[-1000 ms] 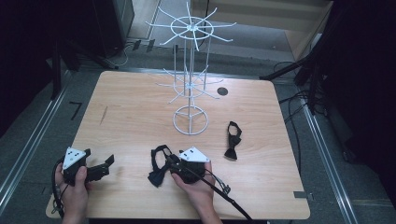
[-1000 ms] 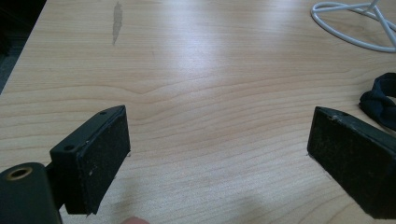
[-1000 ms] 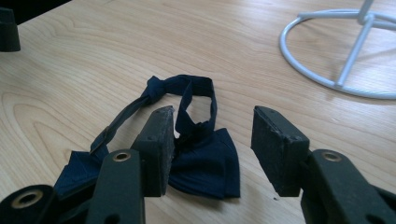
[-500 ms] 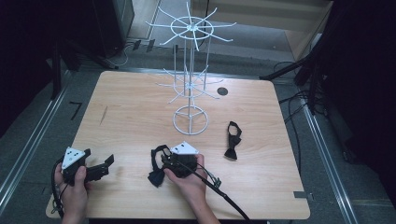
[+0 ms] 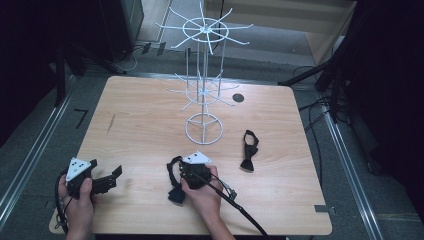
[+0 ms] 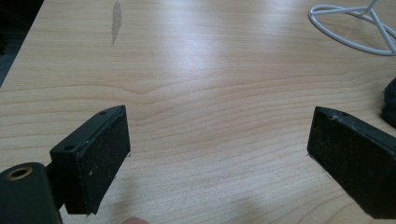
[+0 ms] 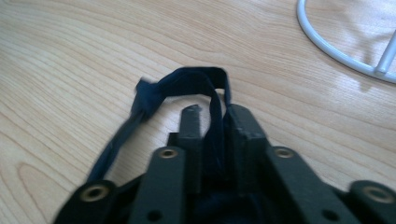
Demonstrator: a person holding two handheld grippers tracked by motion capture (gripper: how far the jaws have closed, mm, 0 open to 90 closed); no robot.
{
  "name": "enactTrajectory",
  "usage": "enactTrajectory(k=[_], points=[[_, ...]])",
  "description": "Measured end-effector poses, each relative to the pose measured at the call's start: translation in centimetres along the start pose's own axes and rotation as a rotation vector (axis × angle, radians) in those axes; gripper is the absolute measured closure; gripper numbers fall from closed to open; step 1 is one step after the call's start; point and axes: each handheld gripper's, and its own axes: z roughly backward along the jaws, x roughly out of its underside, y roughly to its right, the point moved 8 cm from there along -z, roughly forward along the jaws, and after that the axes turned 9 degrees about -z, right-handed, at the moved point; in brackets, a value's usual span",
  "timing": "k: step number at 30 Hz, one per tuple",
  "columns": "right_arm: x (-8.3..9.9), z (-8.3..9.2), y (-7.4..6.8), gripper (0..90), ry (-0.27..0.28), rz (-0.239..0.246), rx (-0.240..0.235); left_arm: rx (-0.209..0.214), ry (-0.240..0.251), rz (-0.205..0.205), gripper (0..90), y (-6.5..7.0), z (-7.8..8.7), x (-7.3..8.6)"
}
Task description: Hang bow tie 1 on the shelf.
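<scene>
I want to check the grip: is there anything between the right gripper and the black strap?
Nothing visible. The right gripper has just been closing, and its jaws already pinch the strap directly; its loop stands out past the fingertips.

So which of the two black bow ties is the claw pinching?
The black bow tie near the table's front edge: the right claw has just closed on its strap. The other bow tie lies untouched, right of the white wire rack.
</scene>
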Motion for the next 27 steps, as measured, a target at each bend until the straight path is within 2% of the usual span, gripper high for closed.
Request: enactTrajectory(k=[3,6,8,16,22,27], points=[[0.0,0.2,0.0,86.6,0.0,0.01,-0.008,0.0,0.001,0.0,6.7,0.0,0.0,0.0],[-0.1,0.6,0.2,89.7,0.039,0.032,-0.001,0.0,0.001,0.001,6.7,0.0,0.0,0.0],[-0.2,0.8,0.2,90.0,0.047,0.031,-0.001,0.0,0.001,0.001,6.7,0.0,0.0,0.0],[-0.9,2.6,0.9,90.0,0.144,0.034,-0.01,0.001,0.0,0.001,6.7,0.0,0.0,0.0],[-1.6,4.0,1.5,90.0,0.208,0.048,0.003,0.0,0.0,-0.001,6.7,0.0,0.0,0.0],[-2.1,4.9,1.9,90.0,0.24,0.05,0.008,0.0,0.001,-0.001,6.7,0.0,0.0,0.0]])
